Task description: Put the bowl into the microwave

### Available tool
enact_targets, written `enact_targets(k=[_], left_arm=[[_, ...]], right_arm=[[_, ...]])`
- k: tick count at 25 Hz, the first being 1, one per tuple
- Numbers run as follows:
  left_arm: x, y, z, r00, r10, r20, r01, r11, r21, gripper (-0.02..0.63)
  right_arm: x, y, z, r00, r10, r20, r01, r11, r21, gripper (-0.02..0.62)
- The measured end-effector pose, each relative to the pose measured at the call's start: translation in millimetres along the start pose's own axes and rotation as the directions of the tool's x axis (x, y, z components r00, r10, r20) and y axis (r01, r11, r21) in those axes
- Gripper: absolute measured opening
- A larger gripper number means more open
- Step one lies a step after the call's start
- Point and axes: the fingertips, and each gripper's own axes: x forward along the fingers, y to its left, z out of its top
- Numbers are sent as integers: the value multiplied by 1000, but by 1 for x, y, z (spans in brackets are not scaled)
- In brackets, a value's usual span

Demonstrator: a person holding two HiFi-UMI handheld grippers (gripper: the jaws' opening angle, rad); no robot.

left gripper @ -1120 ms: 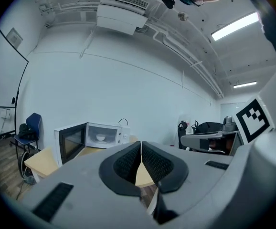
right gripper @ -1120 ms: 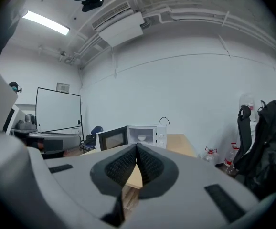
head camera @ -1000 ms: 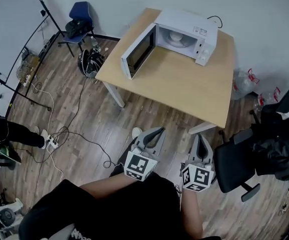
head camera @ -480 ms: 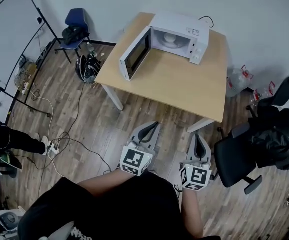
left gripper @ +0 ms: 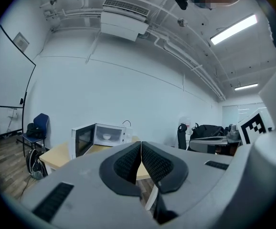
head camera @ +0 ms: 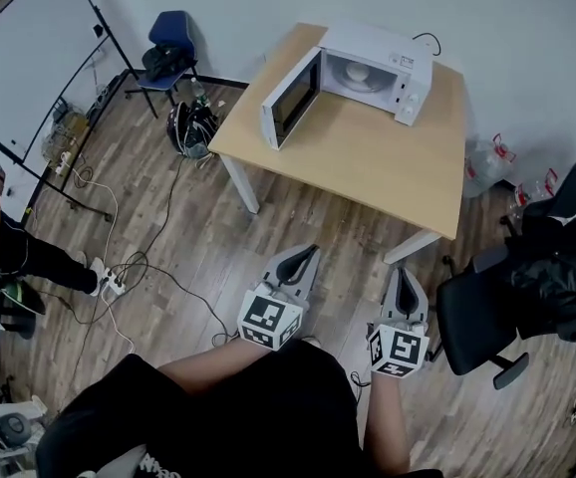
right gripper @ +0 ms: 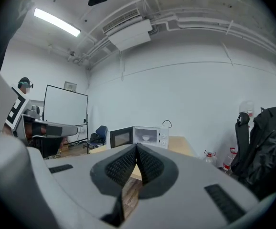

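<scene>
A white microwave (head camera: 378,60) stands at the far end of the wooden table (head camera: 368,162), its door (head camera: 290,98) swung open to the left. A white bowl (head camera: 355,71) sits inside it and also shows small in the left gripper view (left gripper: 107,137) and the right gripper view (right gripper: 146,138). My left gripper (head camera: 304,257) and right gripper (head camera: 405,281) are held close to the person's body, over the floor and well short of the table. Both are shut with nothing between the pads (left gripper: 128,160).
A black office chair (head camera: 477,317) stands right of my right gripper, with dark bags (head camera: 562,267) beyond it. A blue chair (head camera: 171,43) and a backpack (head camera: 190,127) are left of the table. Cables (head camera: 148,267) cross the wood floor. A whiteboard (head camera: 29,68) and a person (head camera: 9,257) are at far left.
The head view has swayed a little, so the table and microwave sit slightly differently in the frame. Both grippers stay shut near the body.
</scene>
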Motion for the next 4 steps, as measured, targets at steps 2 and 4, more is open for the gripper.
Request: enact_targets(k=[2, 4], left_arm=[[-18, -3, -5, 1000, -11, -12, 11, 1000, -15, 15], [-39, -5, -9, 1000, -22, -22, 22, 999, -29, 15]], right_arm=[[-9, 8, -5, 1000, -2, -7, 2, 1000, 12, 60], [-19, 19, -9, 1000, 2, -12, -2, 1000, 17, 60]])
